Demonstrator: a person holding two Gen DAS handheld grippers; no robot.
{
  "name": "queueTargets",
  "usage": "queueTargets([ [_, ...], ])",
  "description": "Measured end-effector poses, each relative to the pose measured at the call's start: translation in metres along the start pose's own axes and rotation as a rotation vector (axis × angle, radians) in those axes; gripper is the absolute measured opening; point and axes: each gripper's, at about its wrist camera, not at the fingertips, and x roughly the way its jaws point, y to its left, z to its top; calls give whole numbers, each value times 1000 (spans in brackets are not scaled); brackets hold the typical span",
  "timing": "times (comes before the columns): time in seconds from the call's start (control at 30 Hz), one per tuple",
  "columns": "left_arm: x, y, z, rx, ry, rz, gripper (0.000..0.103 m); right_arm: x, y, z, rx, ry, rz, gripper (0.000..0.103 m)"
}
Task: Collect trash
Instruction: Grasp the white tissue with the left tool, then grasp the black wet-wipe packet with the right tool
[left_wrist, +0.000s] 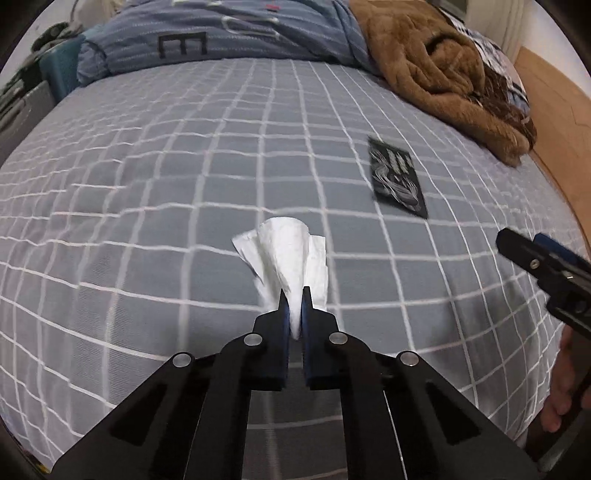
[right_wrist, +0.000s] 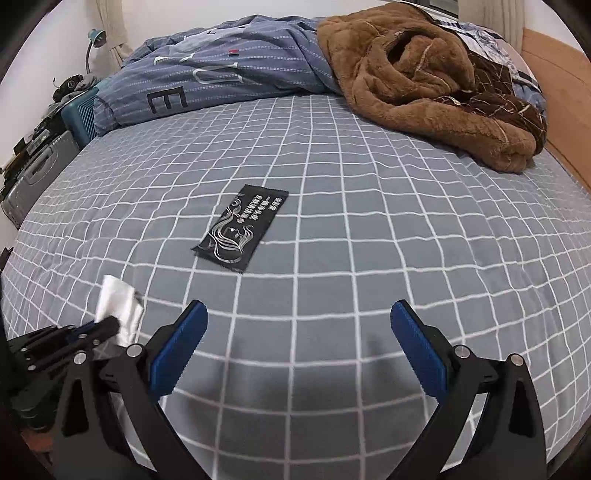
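Note:
My left gripper is shut on a crumpled white tissue and holds it just above the grey checked bedsheet. The tissue also shows in the right wrist view, at the lower left, with the left gripper on it. A flat black wrapper with silver print lies on the sheet to the right of and beyond the tissue; in the right wrist view the wrapper lies ahead, slightly left. My right gripper is open and empty over the sheet; its tip shows in the left wrist view.
A brown fleece blanket is heaped at the far right of the bed. A blue striped duvet lies along the far side. A wooden bed frame runs along the right. A suitcase and clutter stand left of the bed.

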Motion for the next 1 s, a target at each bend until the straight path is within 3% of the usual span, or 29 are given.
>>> queueTargets([
  [0.3, -17, 35, 14, -46, -48, 38, 5, 38, 34, 17, -5, 37, 24, 95],
  [0.5, -15, 50, 21, -55, -48, 51, 5, 64, 38, 31, 72, 67, 41, 95],
  [0.8, -12, 66, 23, -75, -57, 56, 5, 93, 47, 54, 80, 69, 3, 90],
  [0.9, -8, 69, 23, -82, -57, 53, 5, 105, 46, 55, 89, 94, 7, 82],
  [1.0, -6, 68, 22, -78, -55, 50, 5, 110, 46, 56, 90, 97, 5, 81],
])
